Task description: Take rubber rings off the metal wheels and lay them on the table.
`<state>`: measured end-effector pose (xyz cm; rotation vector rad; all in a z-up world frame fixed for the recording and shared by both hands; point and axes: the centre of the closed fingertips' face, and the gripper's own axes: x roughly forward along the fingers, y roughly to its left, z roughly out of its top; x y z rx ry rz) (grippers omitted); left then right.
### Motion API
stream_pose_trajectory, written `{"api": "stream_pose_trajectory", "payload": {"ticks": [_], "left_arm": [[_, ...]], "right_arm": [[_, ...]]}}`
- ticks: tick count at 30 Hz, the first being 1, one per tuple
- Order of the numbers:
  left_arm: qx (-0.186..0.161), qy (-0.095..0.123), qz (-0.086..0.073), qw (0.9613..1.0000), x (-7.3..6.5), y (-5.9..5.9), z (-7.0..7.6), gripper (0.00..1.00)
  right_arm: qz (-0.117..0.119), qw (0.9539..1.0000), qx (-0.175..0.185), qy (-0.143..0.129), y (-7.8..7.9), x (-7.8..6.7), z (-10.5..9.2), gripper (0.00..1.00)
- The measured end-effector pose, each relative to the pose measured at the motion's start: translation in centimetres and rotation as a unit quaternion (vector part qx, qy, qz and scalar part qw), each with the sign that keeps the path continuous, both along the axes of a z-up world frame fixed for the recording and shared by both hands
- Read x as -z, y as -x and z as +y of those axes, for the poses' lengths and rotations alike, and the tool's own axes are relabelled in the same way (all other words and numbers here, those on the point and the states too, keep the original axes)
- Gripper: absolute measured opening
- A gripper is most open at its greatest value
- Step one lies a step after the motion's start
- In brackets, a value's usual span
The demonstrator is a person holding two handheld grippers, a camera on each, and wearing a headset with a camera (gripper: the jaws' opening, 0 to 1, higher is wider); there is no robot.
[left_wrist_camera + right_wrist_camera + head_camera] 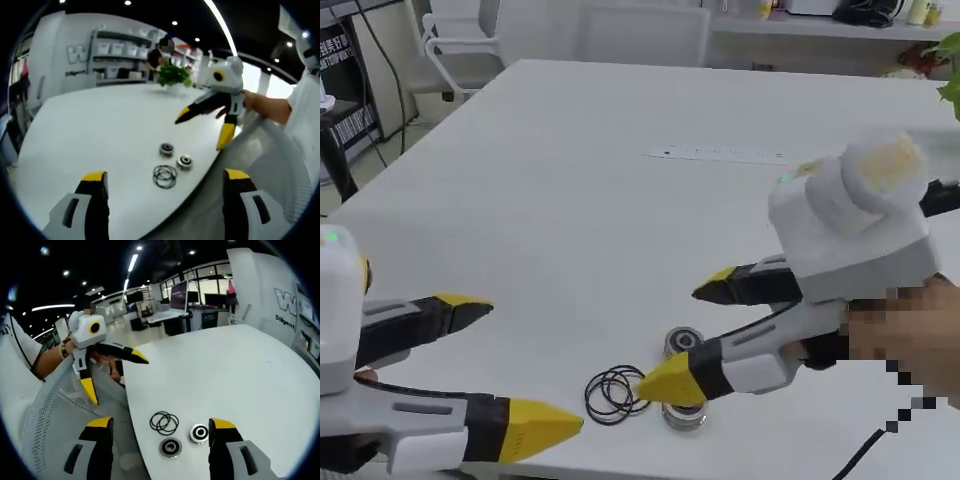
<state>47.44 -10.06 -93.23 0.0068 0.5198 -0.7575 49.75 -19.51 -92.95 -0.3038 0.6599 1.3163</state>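
Several thin black rubber rings [614, 392] lie in a loose overlapping pile on the white table [570, 180]. Two small metal wheels sit just right of them, one farther [682, 341] and one nearer [685, 416]. My right gripper [668, 340] hovers open above the wheels, its lower jaw tip over the near wheel. My left gripper [530, 365] is open at the lower left, apart from the pile. In the left gripper view the rings [165, 176] and wheels [166, 149] [185, 161] lie ahead, the right gripper [200, 132] above them. In the right gripper view the rings [164, 422] lie beside a dark-rimmed wheel [170, 446] and a shiny one [199, 432].
A white paper strip [720, 155] lies farther back on the table. White chairs [460, 45] stand beyond the far edge and a green plant [950, 70] is at the right. A dark cable [865, 450] crosses the near right corner. The rings lie close to the table's near edge.
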Motion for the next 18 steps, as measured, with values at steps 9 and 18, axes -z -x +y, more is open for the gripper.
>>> {"api": "stream_pose_trajectory", "payload": {"ticks": [9,18], "left_arm": [[0.002,0.000,0.005,1.0000,0.2,0.2,0.0,0.97],[0.001,0.003,0.006,1.0000,0.3,0.2,0.0,1.00]], "right_arm": [[-0.010,0.9987,0.046,-0.019,0.2,-1.4,-4.3,0.86],[-0.019,0.9900,0.125,-0.061,-0.2,-2.3,-8.3,0.94]]}}
